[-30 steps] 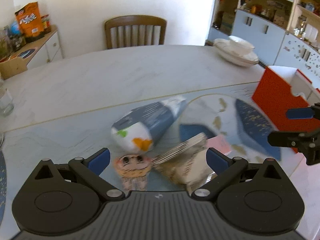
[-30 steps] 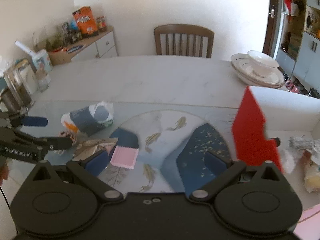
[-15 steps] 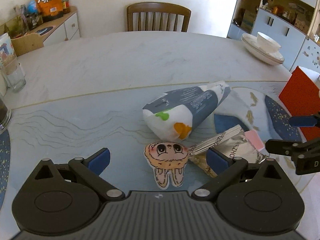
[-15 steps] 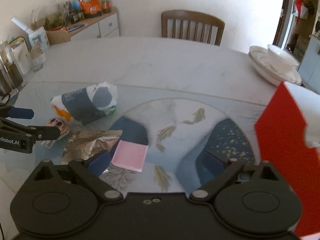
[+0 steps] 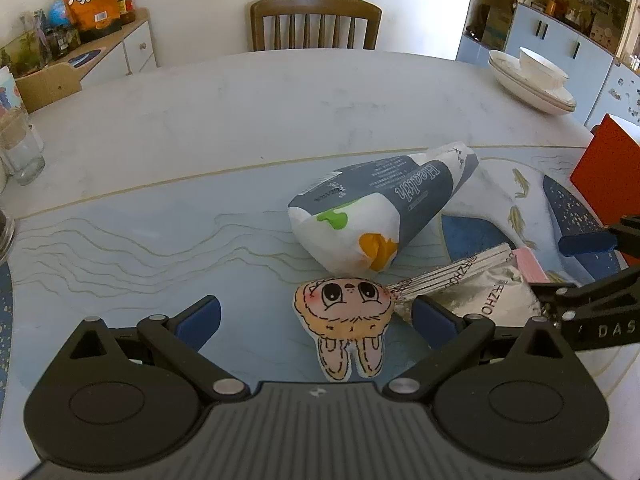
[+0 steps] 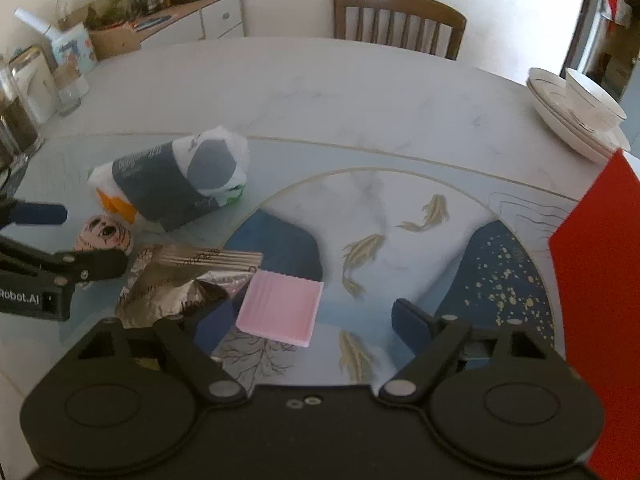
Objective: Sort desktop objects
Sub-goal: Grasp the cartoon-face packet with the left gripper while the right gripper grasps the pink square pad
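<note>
A wide marble worktop (image 5: 248, 112) is seen, with a fish-patterned glass turntable set at its near side. At the right edge a red box (image 6: 600, 280) stands upright; it is judged to be the likely bin for sorting, though its inside cannot be seen here. Next in size, a blue-and-white tissue pack (image 5: 384, 208) lies on its side near the middle. Just in front of it a crumpled silver foil bag (image 6: 176, 284) rests, and a pink square packet (image 6: 282, 306) lies beside that, touching its edge. Smallest is a cartoon bunny sticker (image 5: 346, 322), flat on the glass.

The left gripper (image 5: 316, 314) is held with fingers wide, the bunny sticker lying between them but not gripped. The right gripper (image 6: 312, 320) has just been closing a little yet stands wide, the pink packet between its fingers, unpressed.

All four items are seen loose on the worktop, so the sorting is judged barely begun; everything is left to be picked up.
</note>
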Motion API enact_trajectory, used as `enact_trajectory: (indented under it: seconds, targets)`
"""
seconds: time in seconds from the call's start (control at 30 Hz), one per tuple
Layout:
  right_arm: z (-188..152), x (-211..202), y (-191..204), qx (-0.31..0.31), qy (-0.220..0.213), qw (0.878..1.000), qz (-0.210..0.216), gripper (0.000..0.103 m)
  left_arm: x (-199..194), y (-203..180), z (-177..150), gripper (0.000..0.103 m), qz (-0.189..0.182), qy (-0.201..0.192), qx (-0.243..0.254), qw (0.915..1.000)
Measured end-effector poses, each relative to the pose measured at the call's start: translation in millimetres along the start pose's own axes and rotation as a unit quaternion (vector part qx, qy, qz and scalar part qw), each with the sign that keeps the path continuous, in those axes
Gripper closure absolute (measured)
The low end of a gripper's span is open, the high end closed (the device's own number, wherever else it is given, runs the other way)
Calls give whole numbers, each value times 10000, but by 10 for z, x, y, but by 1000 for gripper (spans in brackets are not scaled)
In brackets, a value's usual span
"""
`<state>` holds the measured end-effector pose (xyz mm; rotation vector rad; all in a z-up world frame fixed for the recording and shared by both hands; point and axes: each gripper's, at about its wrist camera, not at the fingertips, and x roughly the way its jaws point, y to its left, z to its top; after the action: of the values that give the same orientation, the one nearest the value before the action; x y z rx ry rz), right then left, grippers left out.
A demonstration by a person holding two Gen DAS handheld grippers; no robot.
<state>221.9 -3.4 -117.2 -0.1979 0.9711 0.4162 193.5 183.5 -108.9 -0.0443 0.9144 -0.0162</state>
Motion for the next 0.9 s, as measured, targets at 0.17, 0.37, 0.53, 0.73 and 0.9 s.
enact_trajectory:
  seconds: [0.17,0.37,0.53,0.73,0.9]
  targets:
    - [9,40,17,-115,86,9999,-38,25,18,-29,7,2,-8,-64,87,9999]
    - [-19,47,-40,-67,115,9999,-28,30,35,-36,-9,11,-40,-61,125,9999]
    - [2,35,-40,-140,75,9999,19,49,22,-41,-11,22,-54,-101,182,9998]
    - [17,24,-5,-275,58,9996,102,60,23,-76,-19,36,-42,-66,301,9995]
    - [19,4,-18,-294,71,9995,75,63,14,-93,-9,50,-64,-31,282,9996]
